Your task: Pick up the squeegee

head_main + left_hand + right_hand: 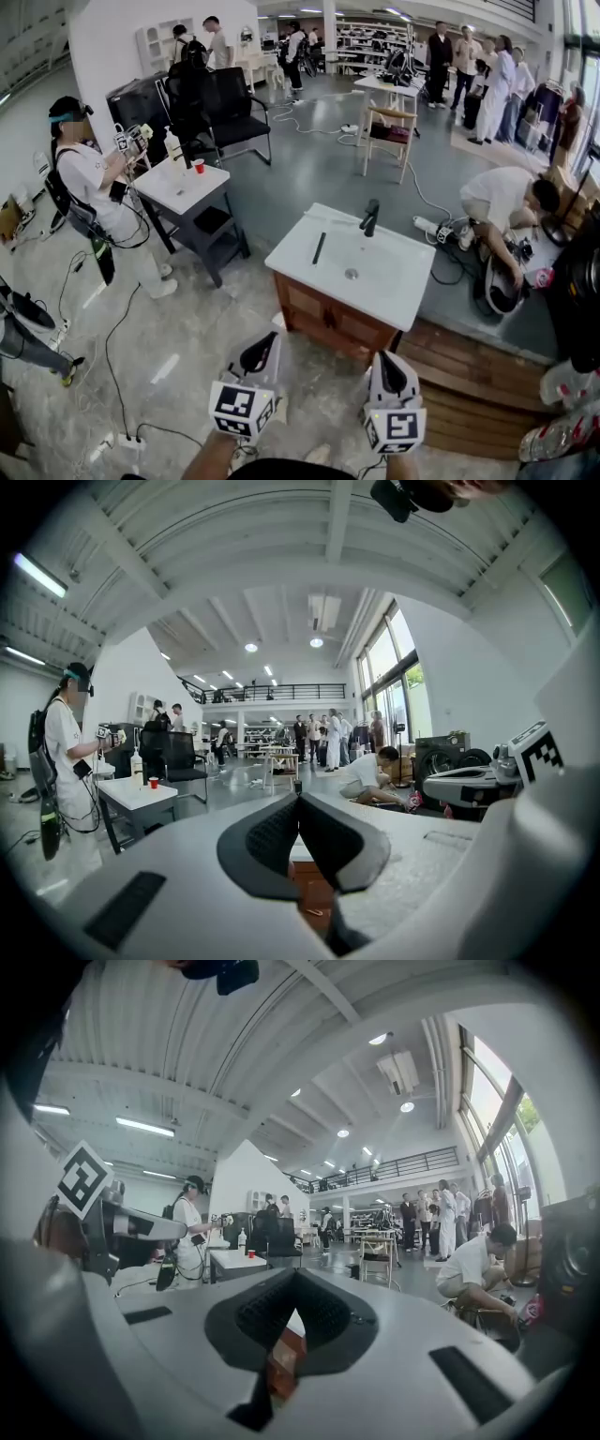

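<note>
Head view: squeegee (319, 247) lies on the white worktop (408, 281), left of the faucet (371, 217). The left gripper (262, 353) and right gripper (387, 369) hang near its front edge, above a grey floor (309, 178).
Left gripper view: jaws together, empty.
Right gripper view: jaws together, empty.

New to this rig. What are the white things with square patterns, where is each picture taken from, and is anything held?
No robot: a person holds a white two-jaw tool in each hand, the left tool and right tool, patterned cubes included. The head view comes from a camera on the person's head. The other two come from cameras riding on each tool, looking along its jaws. Both tools are shut and empty. Ahead stands a white sink top on a wooden cabinet with a black tap. A slim black squeegee lies on the top, left of the drain, untouched.
</note>
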`<state>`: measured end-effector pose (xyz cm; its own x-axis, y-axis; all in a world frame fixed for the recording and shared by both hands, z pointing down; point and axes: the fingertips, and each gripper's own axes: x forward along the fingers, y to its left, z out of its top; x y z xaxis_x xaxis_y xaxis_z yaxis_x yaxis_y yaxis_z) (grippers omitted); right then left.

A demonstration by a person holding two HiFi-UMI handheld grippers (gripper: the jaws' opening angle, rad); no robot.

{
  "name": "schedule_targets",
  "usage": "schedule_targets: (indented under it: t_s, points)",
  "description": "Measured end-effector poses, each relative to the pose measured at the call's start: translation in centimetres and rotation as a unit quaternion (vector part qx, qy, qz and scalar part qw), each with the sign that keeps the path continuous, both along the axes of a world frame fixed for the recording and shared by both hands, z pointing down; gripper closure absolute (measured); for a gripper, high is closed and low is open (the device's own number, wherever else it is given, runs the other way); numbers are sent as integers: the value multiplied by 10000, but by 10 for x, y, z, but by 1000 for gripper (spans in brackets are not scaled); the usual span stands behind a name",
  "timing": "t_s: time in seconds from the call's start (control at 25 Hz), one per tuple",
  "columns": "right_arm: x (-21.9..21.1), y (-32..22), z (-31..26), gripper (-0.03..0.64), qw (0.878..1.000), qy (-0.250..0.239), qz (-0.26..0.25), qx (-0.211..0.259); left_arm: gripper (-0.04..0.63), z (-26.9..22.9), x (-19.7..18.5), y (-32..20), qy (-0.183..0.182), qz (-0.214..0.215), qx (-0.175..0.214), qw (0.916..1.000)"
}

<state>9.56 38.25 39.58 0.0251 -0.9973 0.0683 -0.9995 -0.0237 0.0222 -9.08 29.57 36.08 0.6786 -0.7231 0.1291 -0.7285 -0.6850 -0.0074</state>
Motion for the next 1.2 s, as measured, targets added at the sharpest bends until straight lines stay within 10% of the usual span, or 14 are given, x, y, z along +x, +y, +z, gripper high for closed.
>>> schedule_targets:
  t_s: [1.2]
  points:
    - [6, -285, 19, 618, 9980, 19, 438, -455, 592, 25, 14, -307, 113, 434, -392, 9982]
